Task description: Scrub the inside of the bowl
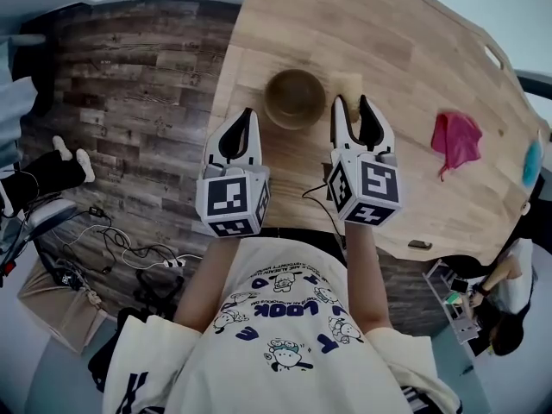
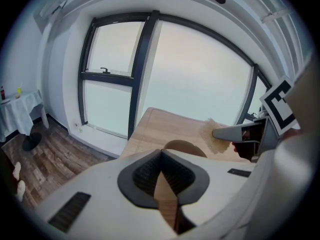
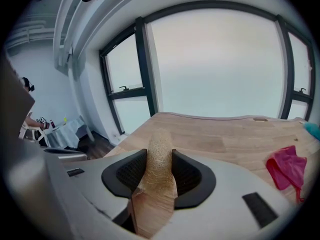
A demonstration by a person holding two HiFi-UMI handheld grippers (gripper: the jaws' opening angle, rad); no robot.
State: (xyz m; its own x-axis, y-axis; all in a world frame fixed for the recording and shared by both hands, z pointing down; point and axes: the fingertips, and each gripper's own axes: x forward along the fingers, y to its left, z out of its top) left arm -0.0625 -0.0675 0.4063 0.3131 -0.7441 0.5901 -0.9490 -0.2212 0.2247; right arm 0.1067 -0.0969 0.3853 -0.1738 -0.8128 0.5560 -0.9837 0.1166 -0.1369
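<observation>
right now the brown bowl (image 1: 294, 98) stands upright on the wooden table (image 1: 414, 50), close to the table's left edge and just beyond the tips of both grippers. nothing can be made out inside it. the left gripper (image 1: 246, 119) hangs at the bowl's near left side, out over the table's edge. its jaws are pressed together with nothing between them, and the left gripper view shows only a sliver of table wood through the slit behind the tips, with the bowl's rim rising just past them. the right gripper (image 1: 352, 106) sits to the right of the bowl with its jaws set fairly wide, clamped on a pale, fibrous scrub pad (image 3: 159, 156). the pad stands on edge between the dark pads and sticks out beyond the tips. from the head view the pad lies just beside the bowl's far right rim, outside the bowl. whether it touches the table i cannot tell. further right, well apart from the bowl, a pink cloth (image 1: 455, 141) lies crumpled on the wood.
</observation>
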